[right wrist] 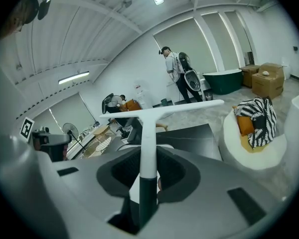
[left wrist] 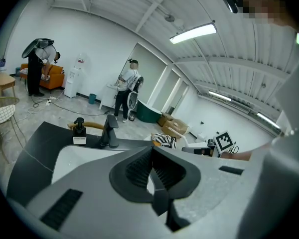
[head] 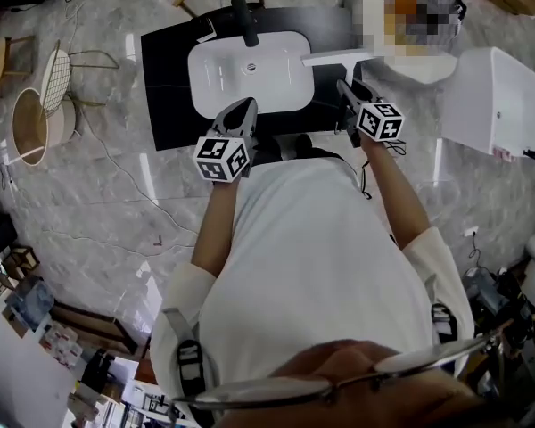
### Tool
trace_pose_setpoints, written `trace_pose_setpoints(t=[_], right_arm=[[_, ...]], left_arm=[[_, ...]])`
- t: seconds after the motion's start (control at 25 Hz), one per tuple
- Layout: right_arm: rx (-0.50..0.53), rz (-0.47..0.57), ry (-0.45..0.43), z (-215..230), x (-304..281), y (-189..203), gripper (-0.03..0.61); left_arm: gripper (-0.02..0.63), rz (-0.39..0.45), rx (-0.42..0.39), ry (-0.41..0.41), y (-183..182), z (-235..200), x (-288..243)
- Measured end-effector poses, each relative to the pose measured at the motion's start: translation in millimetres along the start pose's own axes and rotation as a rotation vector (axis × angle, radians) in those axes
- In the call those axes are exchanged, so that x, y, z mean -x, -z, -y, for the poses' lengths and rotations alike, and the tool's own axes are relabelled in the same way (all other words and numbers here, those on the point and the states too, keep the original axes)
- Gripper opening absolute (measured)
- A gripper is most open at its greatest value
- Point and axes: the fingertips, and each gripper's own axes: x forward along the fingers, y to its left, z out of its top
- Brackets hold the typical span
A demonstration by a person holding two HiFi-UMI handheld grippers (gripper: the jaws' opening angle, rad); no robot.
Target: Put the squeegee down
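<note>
Head view: the right tool covers most of the squeegee handle.

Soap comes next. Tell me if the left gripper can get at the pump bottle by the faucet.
Probably yes: the left gripper is empty over the sink, with nothing between it and the pump bottle. Its jaws, now together, must open first.

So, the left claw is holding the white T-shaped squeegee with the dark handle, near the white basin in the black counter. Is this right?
Wrong claw. The right claw is holding the white T-shaped squeegee with the dark handle, near the white basin in the black counter; the right gripper view shows it. The left claw is shut and empty.
</note>
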Motion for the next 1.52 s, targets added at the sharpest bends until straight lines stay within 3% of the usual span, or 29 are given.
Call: trace_pose_setpoints(t=[0.4,0.8,1.24,1.52], right_arm=[[-0.008,-0.131,0.106,39,-62,29,0.094],[-0.034,-0.37,0.221,91,-113,94,0.094],[-0.07,-0.409,0.354,119,-125,110,0.094],[-0.031,-0.425,0.429,133,-126,113,0.095]], left_arm=[[0.005,-0.076,0.008,0.064,14,-28,-19],[0.005,-0.157,-0.02,0.175,25,-28,-43],[0.005,-0.179,0.0,0.188,14,-41,-57],[0.005,-0.196,0.006,0.175,14,-57,-60]])
